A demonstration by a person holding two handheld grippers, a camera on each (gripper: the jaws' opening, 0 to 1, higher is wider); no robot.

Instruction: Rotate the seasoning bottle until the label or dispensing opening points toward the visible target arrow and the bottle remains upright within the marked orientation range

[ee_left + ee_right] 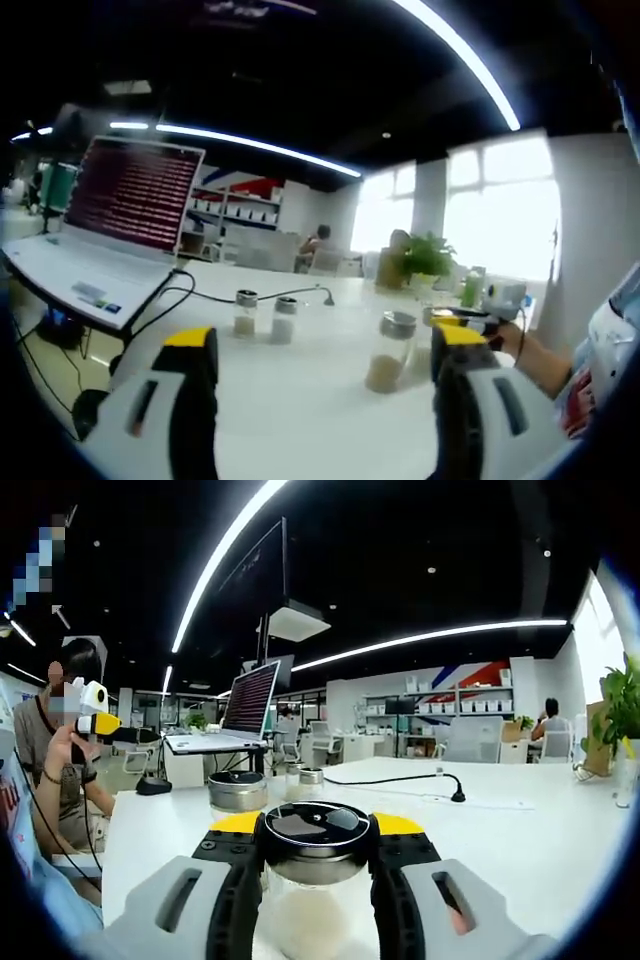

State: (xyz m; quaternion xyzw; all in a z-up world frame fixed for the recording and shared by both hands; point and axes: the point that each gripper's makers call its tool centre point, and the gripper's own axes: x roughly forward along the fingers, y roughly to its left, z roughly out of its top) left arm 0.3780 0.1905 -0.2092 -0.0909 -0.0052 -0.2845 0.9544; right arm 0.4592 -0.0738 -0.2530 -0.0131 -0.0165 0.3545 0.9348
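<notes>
My left gripper rides wide open and empty, its two yellow-tipped jaws rising at seven and five o'clock of the left gripper view above the white table. Between them, from left to right, I see the laptop at ten o'clock, two small shakers near the centre, then a glass seasoning bottle with a metal cap, upright, just inside my right jaw but not touched by it. Beyond it at three o'clock a hand holds my other tongs.

In the right gripper view my right gripper is closed around a seasoning bottle at six o'clock, jaws pressing its neck just below the dark round lid, pale seasoning below. A second capped jar stands just behind at eleven o'clock.

I can make out no target arrow, label or opening in either view. To turn well, I judge I should grip evenly, twist about the bottle's own axis, keep the base flat on the table, and move slowly so the bottle stays upright.
</notes>
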